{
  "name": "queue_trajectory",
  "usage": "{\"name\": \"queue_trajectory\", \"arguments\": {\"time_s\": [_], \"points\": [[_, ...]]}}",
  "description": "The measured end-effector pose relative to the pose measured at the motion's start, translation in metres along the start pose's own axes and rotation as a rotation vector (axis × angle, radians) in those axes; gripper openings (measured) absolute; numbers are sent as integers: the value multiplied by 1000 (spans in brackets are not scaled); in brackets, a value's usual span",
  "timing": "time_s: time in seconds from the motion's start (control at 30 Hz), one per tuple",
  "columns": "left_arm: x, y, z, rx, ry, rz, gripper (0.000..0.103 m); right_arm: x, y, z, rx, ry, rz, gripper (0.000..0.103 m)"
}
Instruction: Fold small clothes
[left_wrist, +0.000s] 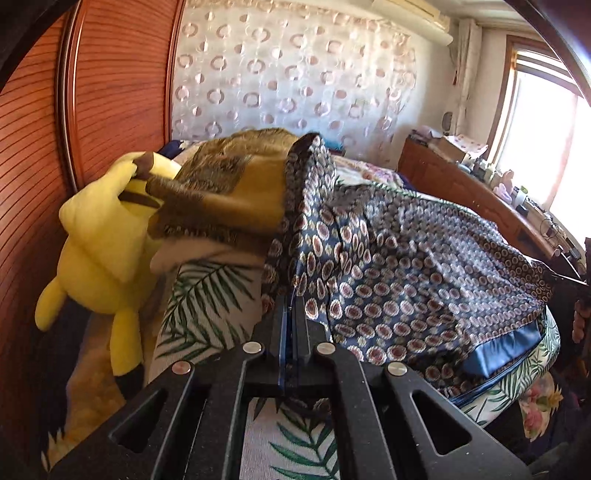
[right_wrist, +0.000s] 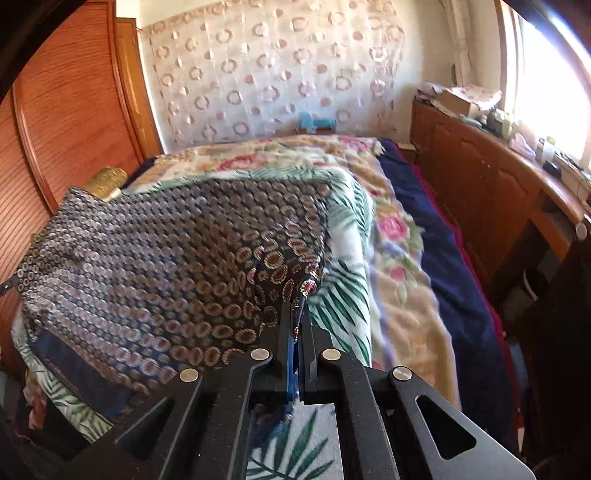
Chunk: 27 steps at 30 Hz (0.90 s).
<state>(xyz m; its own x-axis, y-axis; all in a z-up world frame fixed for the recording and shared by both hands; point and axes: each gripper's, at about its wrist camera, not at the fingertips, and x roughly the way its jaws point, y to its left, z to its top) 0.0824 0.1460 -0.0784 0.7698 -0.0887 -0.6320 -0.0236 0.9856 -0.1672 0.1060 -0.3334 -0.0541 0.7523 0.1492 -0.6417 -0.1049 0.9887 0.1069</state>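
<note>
On the far left, in the left wrist view, a yellow plush toy (left_wrist: 99, 251) leans against a reddish wooden wardrobe (left_wrist: 33, 177). Just to its right a brown and mustard blanket (left_wrist: 225, 192) lies heaped, touching the toy's head.

Next comes our left gripper (left_wrist: 293, 306). Its jaws are pressed together on one edge of a dark blue patterned garment (left_wrist: 406, 266), with a strip of the cloth caught between them. From that pinch the cloth rises in a loose peak beside the blanket, then spreads rightward across a white sheet printed with green leaves (left_wrist: 207, 295). A plain blue band (left_wrist: 506, 350), probably a waistband or hem, shows along its near right edge.

In the right wrist view, the same garment (right_wrist: 155, 266) fills the left and centre, draped over the leaf sheet (right_wrist: 343, 288). Our right gripper (right_wrist: 297, 306) is also clamped tight on a bunched corner of it. Right of that lie a floral blanket (right_wrist: 399, 258), a navy cover (right_wrist: 443, 251) and a wooden cabinet (right_wrist: 491, 192) under a bright window.

We judge the folding to be at an early stage. The garment is gripped at two points and partly raised, stretched between both grippers. No finished crease or neat stack is visible. Bringing the held edges over, laying them flat and smoothing appear to remain.
</note>
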Motion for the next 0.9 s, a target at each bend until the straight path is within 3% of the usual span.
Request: {"name": "queue_trajectory", "arguments": {"time_s": [0.37,0.4,0.47,0.53,0.63,0.7,0.9], "points": [[3,-7,-5,28,10,12,4,-18,10,-4,0,-38,-2,1],[3,-6,-5,28,11,13,8,-20,11,-6,-4,-42,-10,1],[2,-5,-5,23,5,6,33,-24,15,-9,-12,-54,-20,3],[1,-4,-5,11,0,-7,44,-29,18,-10,-20,-67,-39,6],[4,-2,-5,0,12,-5,44,-37,23,-12,-37,-90,-58,23],[6,-2,-5,4,15,0,44,-40,29,-14,-43,-107,-53,42],[17,-3,-10,16,56,11,45,-44,55,-23,-85,-127,-29,48]]}}
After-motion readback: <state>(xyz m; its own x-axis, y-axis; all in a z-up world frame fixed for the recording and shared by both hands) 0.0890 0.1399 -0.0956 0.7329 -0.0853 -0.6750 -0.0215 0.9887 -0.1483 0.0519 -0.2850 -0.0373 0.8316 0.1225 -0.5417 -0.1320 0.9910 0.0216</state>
